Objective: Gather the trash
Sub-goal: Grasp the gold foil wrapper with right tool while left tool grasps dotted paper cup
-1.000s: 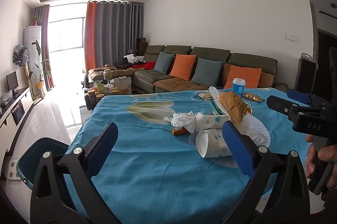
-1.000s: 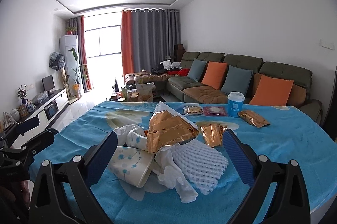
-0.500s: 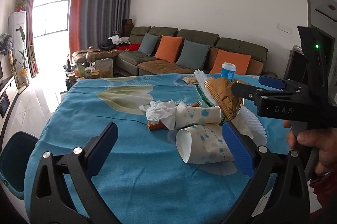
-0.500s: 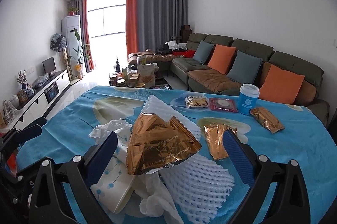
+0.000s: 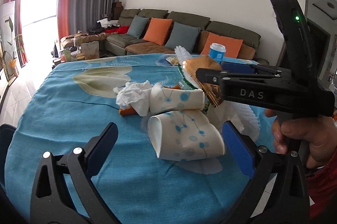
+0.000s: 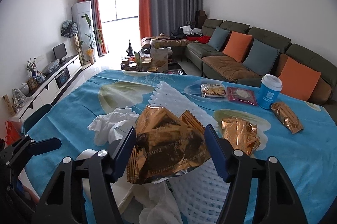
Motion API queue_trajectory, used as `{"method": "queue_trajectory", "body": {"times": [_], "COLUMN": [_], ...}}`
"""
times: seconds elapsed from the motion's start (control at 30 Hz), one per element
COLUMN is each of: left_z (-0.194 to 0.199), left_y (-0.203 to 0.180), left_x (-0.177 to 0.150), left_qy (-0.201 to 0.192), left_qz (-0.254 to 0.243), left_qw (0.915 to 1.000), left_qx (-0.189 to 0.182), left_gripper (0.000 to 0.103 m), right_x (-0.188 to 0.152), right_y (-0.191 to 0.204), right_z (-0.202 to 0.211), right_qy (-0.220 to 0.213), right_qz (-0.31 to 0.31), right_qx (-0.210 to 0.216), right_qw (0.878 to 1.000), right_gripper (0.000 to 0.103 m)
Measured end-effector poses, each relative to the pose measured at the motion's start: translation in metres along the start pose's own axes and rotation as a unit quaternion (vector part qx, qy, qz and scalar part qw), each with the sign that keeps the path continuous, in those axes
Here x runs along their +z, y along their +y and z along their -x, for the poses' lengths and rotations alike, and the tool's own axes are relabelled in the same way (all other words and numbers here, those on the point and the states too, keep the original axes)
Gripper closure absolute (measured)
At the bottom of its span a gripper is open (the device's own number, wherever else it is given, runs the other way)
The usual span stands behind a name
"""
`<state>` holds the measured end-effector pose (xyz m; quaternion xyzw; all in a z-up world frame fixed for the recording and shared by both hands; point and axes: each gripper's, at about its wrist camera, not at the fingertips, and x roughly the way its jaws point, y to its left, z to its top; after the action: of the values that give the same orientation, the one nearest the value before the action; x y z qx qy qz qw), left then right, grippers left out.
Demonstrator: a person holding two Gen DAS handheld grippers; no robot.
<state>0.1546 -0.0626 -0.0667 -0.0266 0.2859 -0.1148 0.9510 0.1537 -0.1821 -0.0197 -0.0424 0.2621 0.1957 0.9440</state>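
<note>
Paper cup [image 5: 187, 139]: lies on its side on the blue tablecloth [image 5: 69, 118], between the blue pads of the left gripper [image 5: 168, 146]; its mouth faces left, its long axis runs across the gap from pad to pad.
Left gripper: jaws wide apart; the left pad stands clear of the cup, the right pad is just beside its base, and whether it touches I cannot tell. Nothing is gripped yet.
Crumpled tissue [image 5: 134, 95]: beyond the cup, beside a second paper cup [image 5: 177, 99] that also lies on its side.
Gold wrapper [image 6: 168, 144]: on top of the pile, partly over the white foam netting [image 6: 202, 188], straight ahead of the right gripper [image 6: 169, 150] and between its pads.
Right gripper: jaws closing on the wrapper; both pads sit at its crumpled edges, but a firm pinch is not shown.
Nearer hand: the right one has the wrapper, the left one has the near cup; each piece is already in its own gap.
Deciding relation: the cup lies lengthwise across the left jaws, so they would likely press rim and base, not its sides.
Farther trash: another gold wrapper [image 6: 240, 137] and a third [image 6: 286, 116] to the right, near a blue lidded cup [image 6: 269, 91].
</note>
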Motion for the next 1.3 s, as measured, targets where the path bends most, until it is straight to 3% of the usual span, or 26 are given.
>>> {"method": "queue_trajectory", "body": {"times": [0.3, 0.6, 0.77, 0.97, 1.3], "left_z": [-0.007, -0.008, -0.013, -0.021, -0.028], "left_y": [-0.022, -0.031, -0.03, -0.034, -0.033], "left_x": [-0.002, -0.005, -0.006, -0.012, -0.019], "left_qy": [0.007, 0.005, 0.013, 0.037, 0.054], "left_qz": [-0.023, -0.028, -0.027, -0.041, -0.044], "left_qw": [0.9997, 0.9996, 0.9995, 0.9984, 0.9975], "left_qx": [-0.004, -0.001, 0.011, 0.012, 0.016], "left_gripper": [0.006, 0.006, 0.006, 0.022, 0.029], "right_x": [-0.004, -0.002, -0.001, 0.001, 0.002], "right_y": [-0.008, -0.016, -0.024, -0.029, -0.032], "right_z": [0.0, 0.016, 0.03, 0.047, 0.06], "right_qy": [0.005, -0.018, -0.038, -0.063, -0.077], "right_qz": [-0.016, -0.035, -0.049, -0.056, -0.061], "right_qx": [0.028, 0.04, 0.035, 0.028, 0.017], "right_qw": [0.999, 0.998, 0.997, 0.996, 0.995], "right_gripper": [0.062, 0.072, 0.073, 0.075, 0.075]}}
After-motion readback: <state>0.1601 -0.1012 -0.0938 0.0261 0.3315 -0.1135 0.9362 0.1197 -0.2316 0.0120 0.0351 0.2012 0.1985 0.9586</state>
